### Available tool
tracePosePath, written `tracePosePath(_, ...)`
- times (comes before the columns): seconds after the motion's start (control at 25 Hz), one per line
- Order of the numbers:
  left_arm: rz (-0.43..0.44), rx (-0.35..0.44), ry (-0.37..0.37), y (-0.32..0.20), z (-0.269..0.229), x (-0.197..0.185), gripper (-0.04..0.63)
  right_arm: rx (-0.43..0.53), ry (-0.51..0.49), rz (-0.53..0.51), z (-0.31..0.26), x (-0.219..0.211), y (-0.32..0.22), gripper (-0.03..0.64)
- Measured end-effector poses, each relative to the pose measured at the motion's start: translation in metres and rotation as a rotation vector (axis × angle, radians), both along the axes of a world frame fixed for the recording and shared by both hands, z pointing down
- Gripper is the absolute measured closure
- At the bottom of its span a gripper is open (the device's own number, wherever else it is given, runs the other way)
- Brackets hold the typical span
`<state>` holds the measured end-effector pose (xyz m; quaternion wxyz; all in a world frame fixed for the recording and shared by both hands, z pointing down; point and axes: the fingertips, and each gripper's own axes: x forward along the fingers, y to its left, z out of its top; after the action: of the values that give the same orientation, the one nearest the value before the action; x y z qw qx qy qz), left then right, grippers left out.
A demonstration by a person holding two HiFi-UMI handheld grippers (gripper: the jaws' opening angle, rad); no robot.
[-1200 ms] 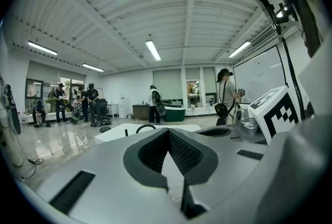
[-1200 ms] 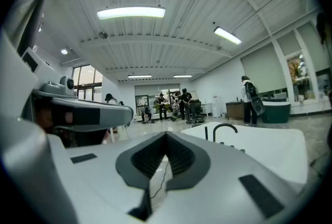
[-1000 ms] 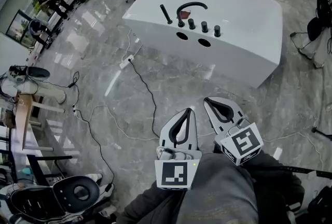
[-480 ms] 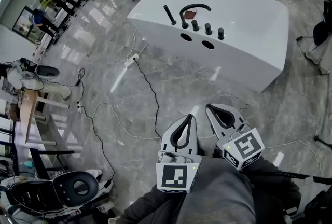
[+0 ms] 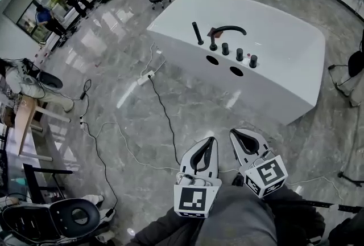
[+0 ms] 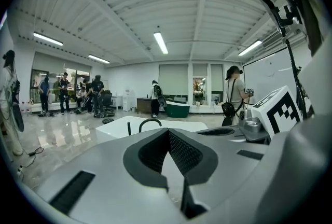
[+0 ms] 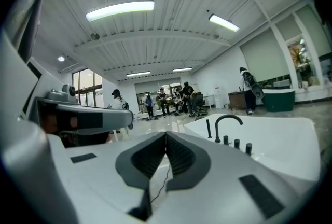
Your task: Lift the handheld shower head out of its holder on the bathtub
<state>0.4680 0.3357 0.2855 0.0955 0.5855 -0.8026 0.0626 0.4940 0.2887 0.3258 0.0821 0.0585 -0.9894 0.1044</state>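
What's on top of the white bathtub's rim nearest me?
The bathtub carries an upright black handheld shower head, an arched black faucet and three black knobs. The shower head's holder cannot be made out.

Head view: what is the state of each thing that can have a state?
Slim black handheld shower head, upright in its holder on the rim of the white bathtub.
Left gripper, claw shut, empty.
Right gripper, claw shut, empty.
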Motion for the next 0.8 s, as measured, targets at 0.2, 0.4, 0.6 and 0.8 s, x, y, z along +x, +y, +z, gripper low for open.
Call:
tracePosePath(0.2, 0.004, 0.027, 0.000, -0.015, -0.008, -0.060, 0.592, 0.025, 0.002, -0.009, -0.008, -0.062, -0.014, 0.612)
tracePosePath(0.4, 0.005, 0.032, 0.022, -0.019, 0.000, -0.125, 0.592, 0.029, 0.024, -0.039, 0.000, -0.127, -0.008, 0.612)
tracePosePath(0.6, 0.015, 0.046, 0.017, -0.020, 0.001, -0.175, 0.592, 0.051, 0.031, -0.011, -0.005, -0.173, -0.014, 0.612)
tracePosePath(0.8, -0.006, 0.054, 0.051, -0.014, 0.006, -0.212, 0.592, 0.059, 0.051, -0.023, -0.001, -0.207, -0.009, 0.612)
